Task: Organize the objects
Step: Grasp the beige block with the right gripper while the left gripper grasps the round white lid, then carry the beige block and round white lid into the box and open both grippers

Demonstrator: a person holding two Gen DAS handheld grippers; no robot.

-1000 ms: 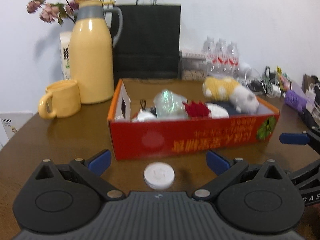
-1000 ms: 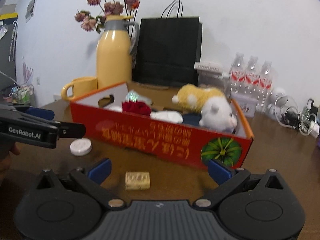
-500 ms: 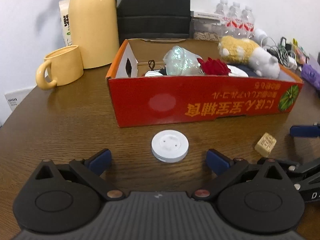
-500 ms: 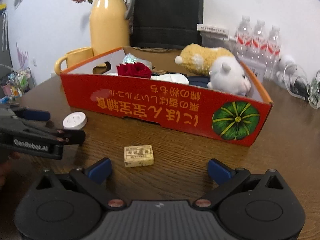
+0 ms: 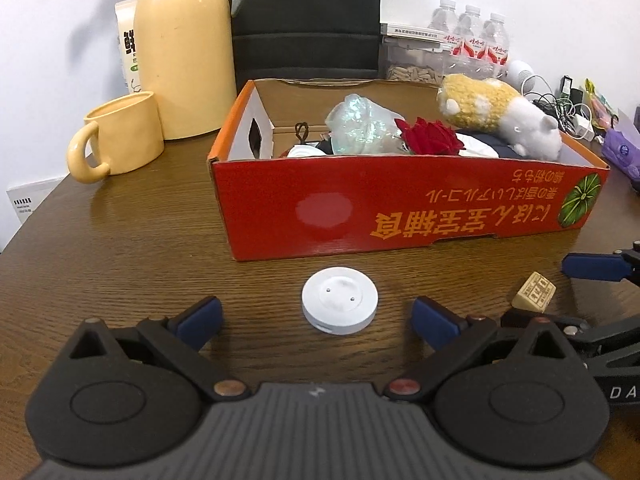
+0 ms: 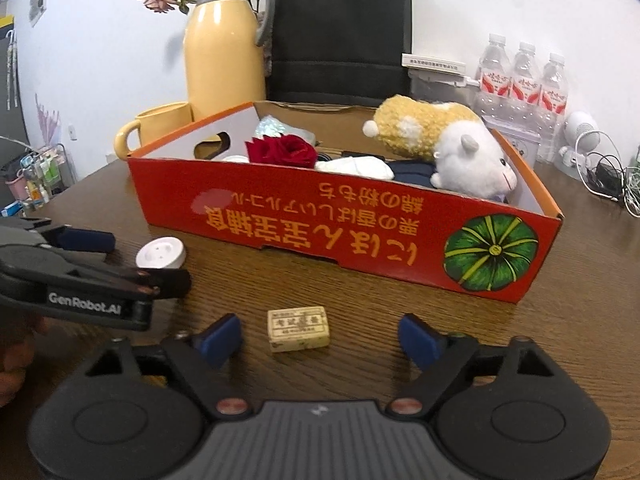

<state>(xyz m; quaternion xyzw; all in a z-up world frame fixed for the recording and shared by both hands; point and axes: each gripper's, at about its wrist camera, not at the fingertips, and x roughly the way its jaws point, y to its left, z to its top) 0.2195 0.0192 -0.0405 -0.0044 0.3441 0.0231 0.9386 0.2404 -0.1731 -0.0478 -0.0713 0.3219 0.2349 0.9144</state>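
White round puck (image 5: 339,305) lay on the wooden table (image 5: 120,248) before the red box (image 5: 400,216), between the left gripper's (image 5: 316,322) spread, empty jaws. Right view: right gripper (image 6: 320,336) jaws had just been closing around the beige block (image 6: 298,328), pads not touching.

The left gripper (image 5: 316,316) points down toward the table, and its two blue fingers (image 5: 198,318) stand wide apart with nothing pressed between them. The right gripper (image 6: 320,334) also points down. Its jaws have just been closing a bit, yet its blue fingers (image 6: 416,340) are apart and grip nothing. At the left edge, maybe a bit of a hand (image 6: 16,354) shows.
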